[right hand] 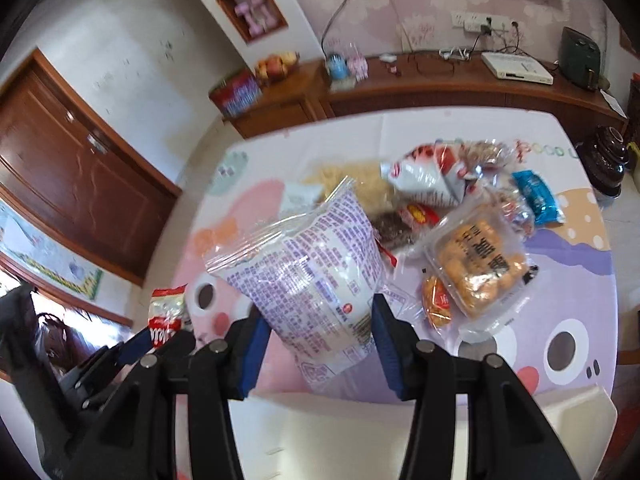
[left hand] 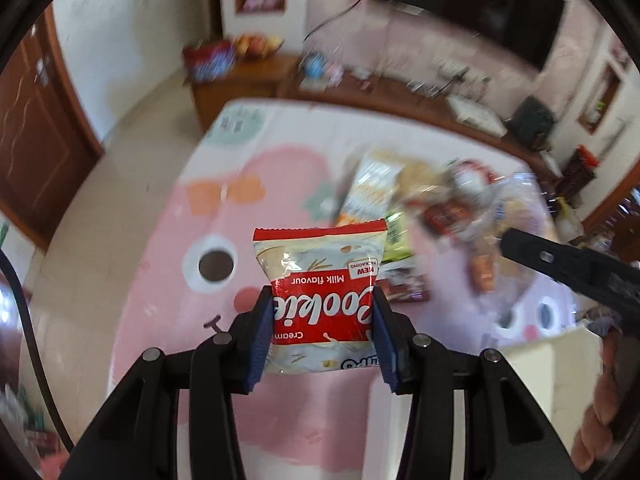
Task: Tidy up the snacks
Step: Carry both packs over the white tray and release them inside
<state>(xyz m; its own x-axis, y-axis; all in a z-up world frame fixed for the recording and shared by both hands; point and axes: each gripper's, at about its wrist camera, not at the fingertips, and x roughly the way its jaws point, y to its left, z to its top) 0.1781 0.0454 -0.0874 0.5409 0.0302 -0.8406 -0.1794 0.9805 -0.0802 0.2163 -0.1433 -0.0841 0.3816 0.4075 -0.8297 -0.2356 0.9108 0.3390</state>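
The left gripper (left hand: 322,332) has its blue fingers (left hand: 260,336) clenched on a red-and-white cookie packet (left hand: 322,292), which sits at centre frame in the left wrist view, clear of the surface (left hand: 168,240). The right gripper (right hand: 316,344) pinches a larger white bag with purple print (right hand: 316,276) between its fingers (right hand: 256,352), lower centre of its own view, also held off the cloth.

Judging by how things lie, the sorting is at an early stage. Two packs are in hand, but neither has been put anywhere yet. A loose heap of snacks (right hand: 460,208) is spread over the upper right of the surface: a clear pack of round golden biscuits (right hand: 478,268), a blue wrapper (right hand: 536,196), a white-and-red bag (right hand: 424,178) and others. A pale box edge (right hand: 400,428) along the bottom of the right wrist view may be the destination, though I cannot tell.

The right wrist view shows the heap sharply and catches the cookie packet at lower left. The left wrist view blurs the heap, yet reads the cookie label plainly and shows part of the right gripper at its right edge.
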